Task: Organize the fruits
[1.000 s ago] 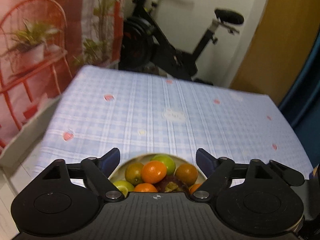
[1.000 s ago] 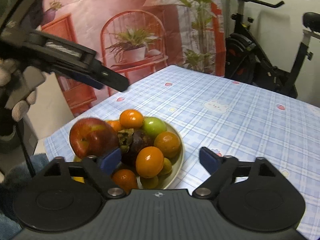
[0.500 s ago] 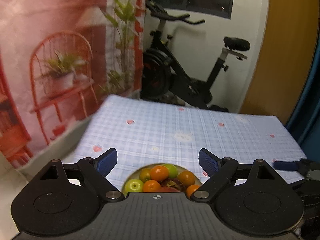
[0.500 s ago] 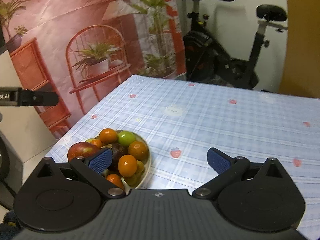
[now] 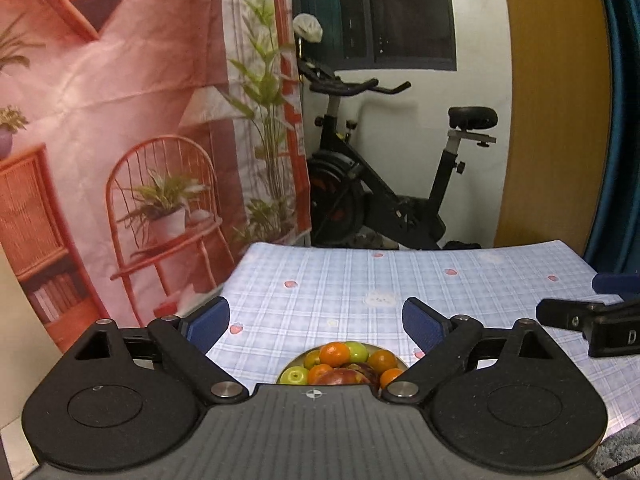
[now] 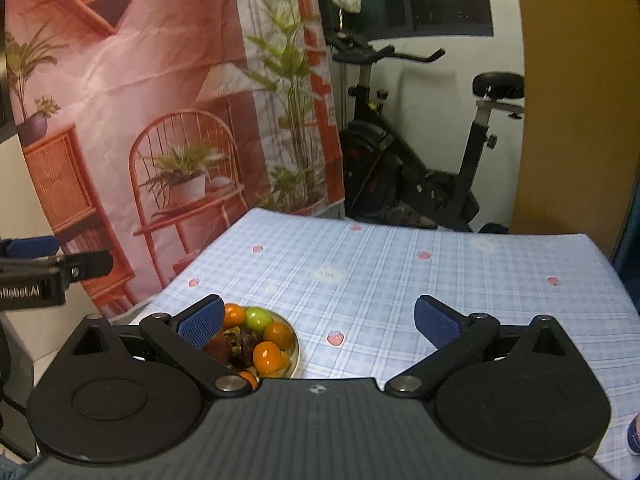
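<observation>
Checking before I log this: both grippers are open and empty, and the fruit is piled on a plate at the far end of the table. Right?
Not quite. The plate of fruit sits at the near end of the table, as the right wrist view shows. Both the left gripper and right gripper are open and empty.

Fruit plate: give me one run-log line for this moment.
left gripper: open, empty | right gripper: open, empty | fruit plate: full, on checked tablecloth | fruit sorted: none yet

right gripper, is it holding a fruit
No, the right gripper is wide open with only tablecloth between its pads, and the fruits stay piled on the plate off to its left.
</observation>
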Tool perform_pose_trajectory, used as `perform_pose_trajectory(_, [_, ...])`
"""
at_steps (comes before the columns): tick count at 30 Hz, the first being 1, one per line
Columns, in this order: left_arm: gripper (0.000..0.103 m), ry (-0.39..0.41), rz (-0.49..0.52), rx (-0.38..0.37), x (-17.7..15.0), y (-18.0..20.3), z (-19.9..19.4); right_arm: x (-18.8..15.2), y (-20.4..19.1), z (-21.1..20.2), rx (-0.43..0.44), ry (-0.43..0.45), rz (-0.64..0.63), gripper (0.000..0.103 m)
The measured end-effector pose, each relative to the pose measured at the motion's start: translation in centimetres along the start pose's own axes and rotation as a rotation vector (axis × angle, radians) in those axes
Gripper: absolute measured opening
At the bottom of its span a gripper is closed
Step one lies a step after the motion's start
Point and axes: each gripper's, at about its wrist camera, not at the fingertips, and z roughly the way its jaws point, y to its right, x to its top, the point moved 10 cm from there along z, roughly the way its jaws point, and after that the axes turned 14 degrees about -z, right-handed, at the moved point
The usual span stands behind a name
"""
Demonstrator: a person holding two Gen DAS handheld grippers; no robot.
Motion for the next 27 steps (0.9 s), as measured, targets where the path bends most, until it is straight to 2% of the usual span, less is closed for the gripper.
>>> perform_pose_trajectory(7, [0.096, 0.027, -0.001, -0.006, 0.2, 0.4, -0.8, 0.3, -0.1, -1.7, -0.033, 0.025, -0.004, 0.103])
perform_pose_trajectory(27, [0.096, 0.027, -0.009, -0.017, -0.4, 0.0, -1.2, 0.3, 0.2, -2.2, -0.059, 0.039, -0.009, 0.103])
